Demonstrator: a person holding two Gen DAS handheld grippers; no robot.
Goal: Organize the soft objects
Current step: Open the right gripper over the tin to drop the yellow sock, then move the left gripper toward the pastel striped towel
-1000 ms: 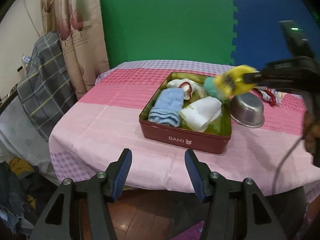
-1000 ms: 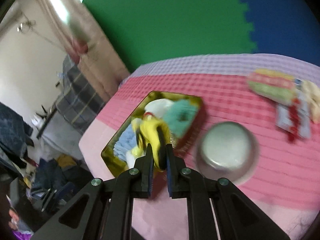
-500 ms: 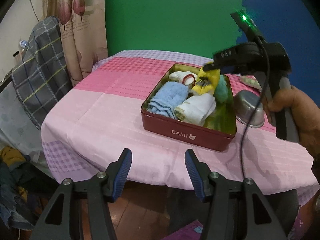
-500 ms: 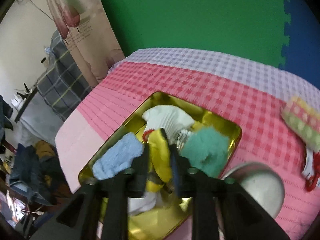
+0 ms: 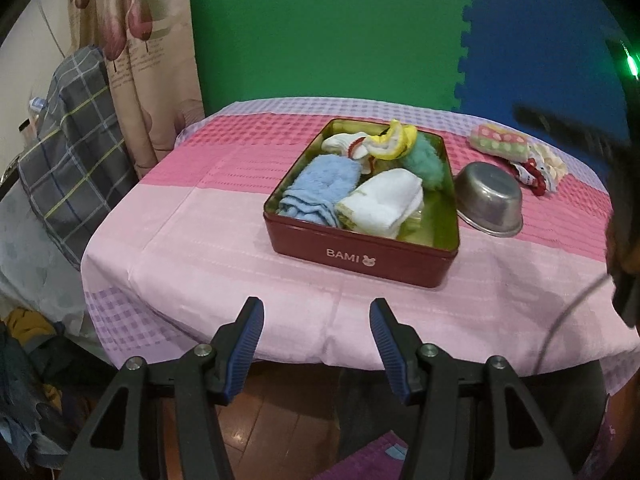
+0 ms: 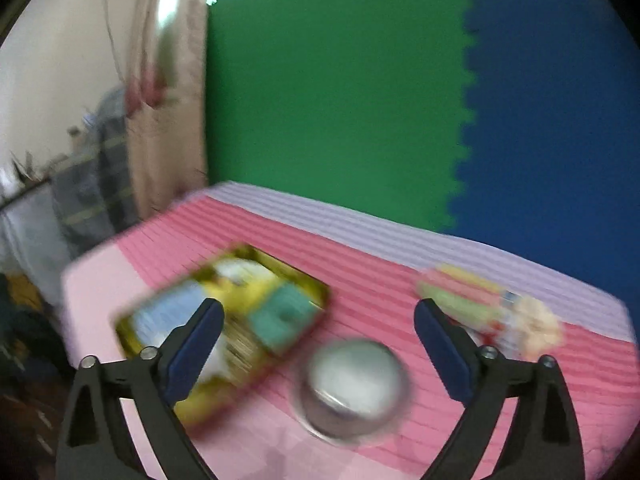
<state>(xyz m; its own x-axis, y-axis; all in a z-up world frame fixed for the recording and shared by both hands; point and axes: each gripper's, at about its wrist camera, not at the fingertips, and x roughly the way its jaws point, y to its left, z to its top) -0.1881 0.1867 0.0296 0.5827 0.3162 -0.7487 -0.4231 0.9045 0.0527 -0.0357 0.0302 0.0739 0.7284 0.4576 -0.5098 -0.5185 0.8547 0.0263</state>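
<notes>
A red tin [image 5: 360, 254] marked BAMI sits on the pink tablecloth and holds a blue cloth [image 5: 320, 188], a white folded cloth [image 5: 384, 200], a teal puff [image 5: 424, 162], white socks [image 5: 344, 144] and a yellow soft toy [image 5: 394, 142] at its far end. My left gripper [image 5: 316, 320] hovers open before the table's near edge, nothing between its fingers. My right gripper [image 6: 318, 320] is opening wide above the table, empty, with the blurred tin [image 6: 224, 332] to its left. A striped soft piece [image 5: 498, 142] and a cream and red piece [image 5: 540, 164] lie at far right.
An upturned steel bowl [image 5: 490, 200] stands just right of the tin, seen blurred below the right gripper as the bowl [image 6: 354, 388]. A plaid cloth [image 5: 72, 140] hangs left of the table beside a curtain [image 5: 152, 60]. A person's hand [image 5: 624, 240] is at the right edge.
The right gripper carried the yellow toy over the tin, let it go at the tin's far end, spread its jaws wide and pulled away to the right. The left gripper stayed put.
</notes>
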